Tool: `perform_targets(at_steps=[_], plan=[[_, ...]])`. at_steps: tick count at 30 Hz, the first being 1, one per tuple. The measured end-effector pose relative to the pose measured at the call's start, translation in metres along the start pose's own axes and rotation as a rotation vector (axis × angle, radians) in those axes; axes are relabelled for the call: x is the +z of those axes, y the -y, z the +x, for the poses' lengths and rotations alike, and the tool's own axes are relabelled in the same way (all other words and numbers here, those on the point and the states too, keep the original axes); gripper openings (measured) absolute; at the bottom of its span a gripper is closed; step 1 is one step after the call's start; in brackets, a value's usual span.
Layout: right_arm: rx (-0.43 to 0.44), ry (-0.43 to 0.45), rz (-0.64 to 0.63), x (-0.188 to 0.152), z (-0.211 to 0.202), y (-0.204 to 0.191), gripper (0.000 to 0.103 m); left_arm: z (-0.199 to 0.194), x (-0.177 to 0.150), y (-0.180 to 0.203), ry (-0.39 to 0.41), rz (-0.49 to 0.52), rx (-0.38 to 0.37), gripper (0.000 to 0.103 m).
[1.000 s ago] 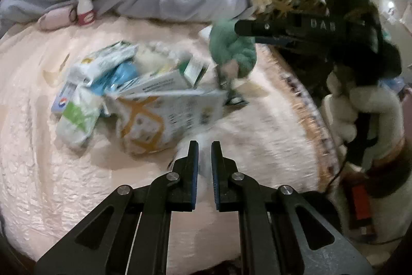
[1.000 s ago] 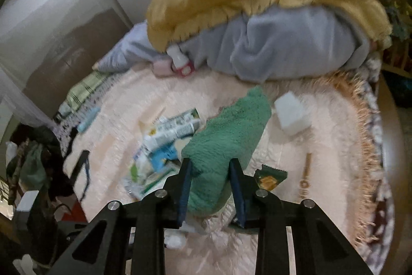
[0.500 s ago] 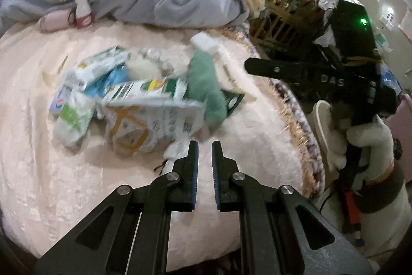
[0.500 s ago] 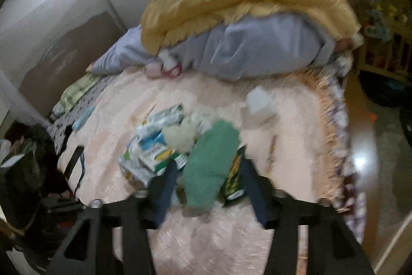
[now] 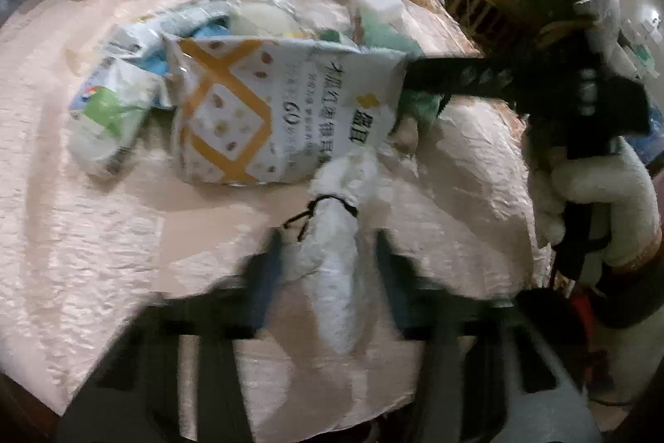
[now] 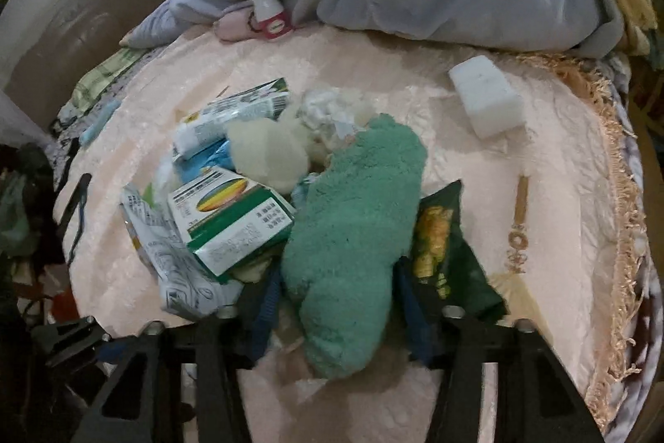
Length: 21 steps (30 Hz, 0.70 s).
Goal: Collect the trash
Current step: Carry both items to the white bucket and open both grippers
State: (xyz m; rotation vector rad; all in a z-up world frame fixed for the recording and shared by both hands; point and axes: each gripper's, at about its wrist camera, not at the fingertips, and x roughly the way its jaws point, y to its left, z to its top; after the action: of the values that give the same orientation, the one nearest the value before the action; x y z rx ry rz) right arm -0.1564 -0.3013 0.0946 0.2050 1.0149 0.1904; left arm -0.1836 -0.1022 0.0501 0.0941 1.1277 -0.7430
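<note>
The left gripper (image 5: 328,239), blurred, stands open over the peach bedspread (image 5: 103,256). A white tied bundle (image 5: 332,277) lies between its fingers, with a gap on each side. Only this view shows that bundle, the large orange-patterned bag (image 5: 282,111) beyond it, and a fleecy white sleeve (image 5: 601,194) at the right.

The right gripper (image 6: 338,277) has just been closing. Its jaws stand partly open around the near end of a green fuzzy cloth (image 6: 357,210), which looks unsqueezed and lies on the trash heap. Only the right wrist view shows the green-and-white carton (image 6: 232,223) to the cloth's left and the dark snack packet (image 6: 444,252) to its right. A white block (image 6: 485,98) sits farther off.
</note>
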Motion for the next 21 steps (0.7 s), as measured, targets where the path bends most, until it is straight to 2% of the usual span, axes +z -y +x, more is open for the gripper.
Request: perform_targets(at_steps=[2, 8, 11, 14, 21], plan=[[0.038, 0.048, 0.016, -0.001, -0.02, 0.004, 0.044, -0.005, 0.001, 0.0, 0.006, -0.004, -0.029, 0.012], [0.194, 0.177, 0.093, -0.004, -0.094, 0.027, 0.044, -0.046, 0.015, 0.016, 0.103, -0.002, -0.11, 0.012], [0.221, 0.219, 0.115, -0.011, -0.122, 0.034, 0.044, -0.059, 0.024, 0.037, 0.125, 0.032, -0.128, 0.012], [0.185, 0.26, 0.104, -0.03, -0.154, 0.04, 0.044, -0.061, 0.03, 0.061, 0.131, 0.062, -0.146, 0.012], [-0.04, 0.288, 0.144, -0.097, -0.219, 0.081, 0.044, -0.05, 0.052, 0.139, 0.119, 0.159, -0.22, 0.012]])
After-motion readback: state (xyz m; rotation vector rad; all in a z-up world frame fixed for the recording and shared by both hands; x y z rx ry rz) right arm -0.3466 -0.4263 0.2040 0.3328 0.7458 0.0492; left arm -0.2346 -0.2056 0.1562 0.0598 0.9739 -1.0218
